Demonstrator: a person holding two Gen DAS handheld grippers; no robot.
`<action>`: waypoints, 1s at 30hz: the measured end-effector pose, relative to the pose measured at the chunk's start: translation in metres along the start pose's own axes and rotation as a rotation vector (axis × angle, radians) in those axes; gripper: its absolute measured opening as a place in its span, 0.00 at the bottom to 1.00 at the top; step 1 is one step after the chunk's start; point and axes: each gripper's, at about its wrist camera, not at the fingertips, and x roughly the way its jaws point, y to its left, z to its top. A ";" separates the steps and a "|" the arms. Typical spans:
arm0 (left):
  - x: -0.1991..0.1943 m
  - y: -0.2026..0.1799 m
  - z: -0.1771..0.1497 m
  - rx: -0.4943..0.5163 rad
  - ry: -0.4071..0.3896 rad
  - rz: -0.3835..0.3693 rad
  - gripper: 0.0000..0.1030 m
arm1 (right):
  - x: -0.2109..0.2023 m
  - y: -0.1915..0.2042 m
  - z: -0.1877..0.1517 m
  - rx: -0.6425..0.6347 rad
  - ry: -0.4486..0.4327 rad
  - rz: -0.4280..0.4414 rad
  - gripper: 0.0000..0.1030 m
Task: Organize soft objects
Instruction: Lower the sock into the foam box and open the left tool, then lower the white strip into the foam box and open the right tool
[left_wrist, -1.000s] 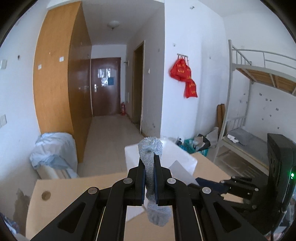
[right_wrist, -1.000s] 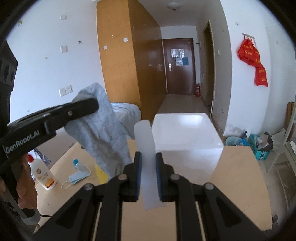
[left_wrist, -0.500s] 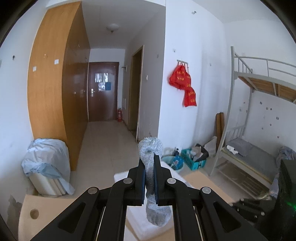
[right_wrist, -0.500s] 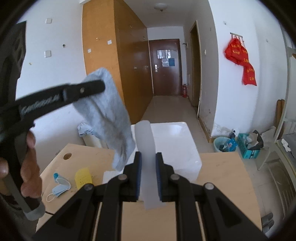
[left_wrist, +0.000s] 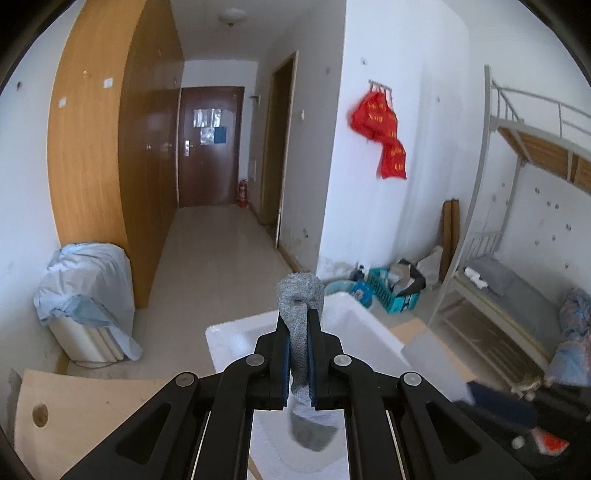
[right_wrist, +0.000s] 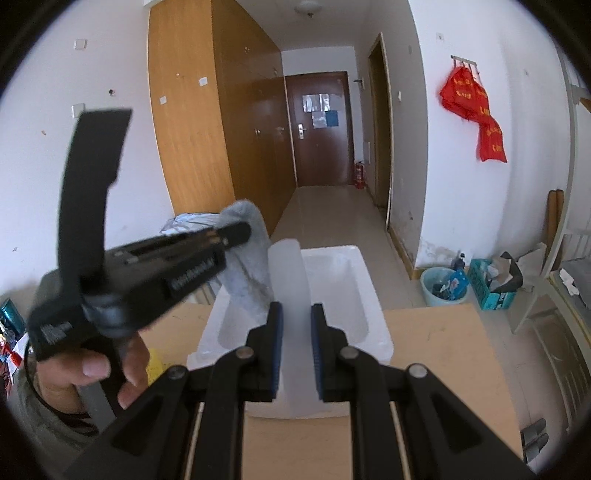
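Observation:
My left gripper (left_wrist: 299, 325) is shut on a grey knitted cloth (left_wrist: 300, 306), which hangs down between its fingers. It is held above an open white foam box (left_wrist: 354, 332). In the right wrist view the left gripper (right_wrist: 236, 236) with the grey cloth (right_wrist: 247, 266) hangs over the left side of the foam box (right_wrist: 332, 280). My right gripper (right_wrist: 295, 314) is shut on a white translucent strip (right_wrist: 291, 273), the edge of the box lid, held upright over the near side of the box.
The box stands on a light wooden table (right_wrist: 436, 339). A yellow item (right_wrist: 155, 363) lies at the table's left. A covered white appliance (left_wrist: 88, 295) stands by the wardrobe. A blue bin (right_wrist: 443, 286) and crate (right_wrist: 491, 284) sit on the floor to the right, with a bunk bed (left_wrist: 517, 288) beyond.
My left gripper has carried the grey cloth forward and down over the open foam box. My right gripper has kept the white strip and moved closer to the box.

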 end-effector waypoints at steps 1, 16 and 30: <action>0.004 -0.002 -0.002 0.006 0.007 0.001 0.07 | 0.001 -0.001 0.001 0.005 0.000 -0.001 0.17; 0.018 -0.003 -0.022 0.026 0.064 0.076 0.12 | 0.008 -0.005 0.003 0.021 0.018 -0.010 0.17; -0.036 0.022 -0.032 -0.058 -0.047 0.151 0.81 | 0.015 -0.006 0.006 0.017 0.030 0.003 0.17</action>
